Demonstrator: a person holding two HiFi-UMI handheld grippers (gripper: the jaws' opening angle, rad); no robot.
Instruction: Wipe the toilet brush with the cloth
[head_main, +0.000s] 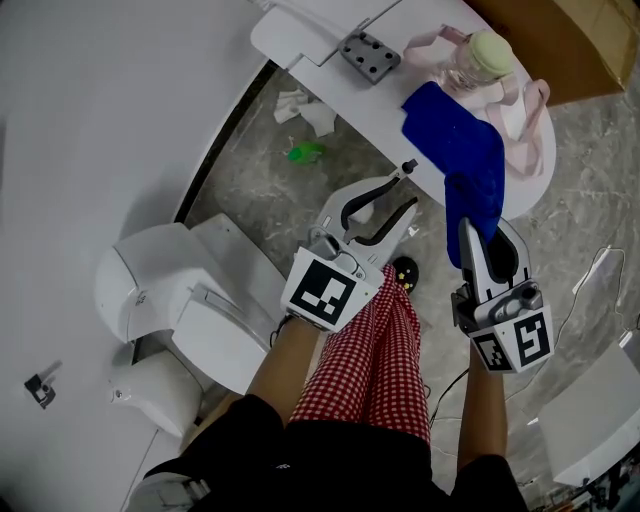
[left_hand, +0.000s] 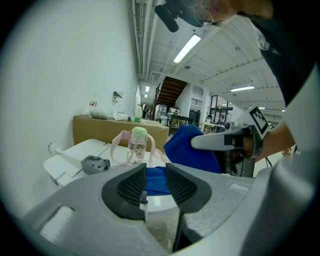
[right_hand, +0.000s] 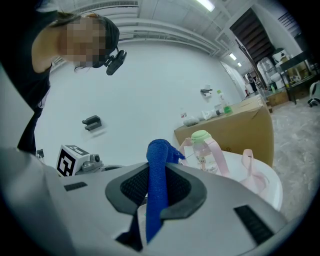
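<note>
Red checked trousers (head_main: 370, 360) and two bare forearms (head_main: 285, 365) fill the foreground, seen from above. Beyond them stands a round white table (head_main: 390, 100). On the table are a blue cloth (head_main: 460, 145), a clear bottle (head_main: 478, 58) with a green lid and pink straps, and a grey block (head_main: 369, 55). At the table's far left end lies what looks like the white toilet brush (head_main: 298, 32). A cardboard box (head_main: 570, 40) sits behind the table and a white toilet (head_main: 170, 300) stands on the floor to its left. Both forearms reach forward. The left gripper (head_main: 405, 192) hovers at the table's near edge, jaws apart and empty. Beside it, the right gripper (head_main: 487, 238) pinches a fold of the cloth at the table's edge.
</note>
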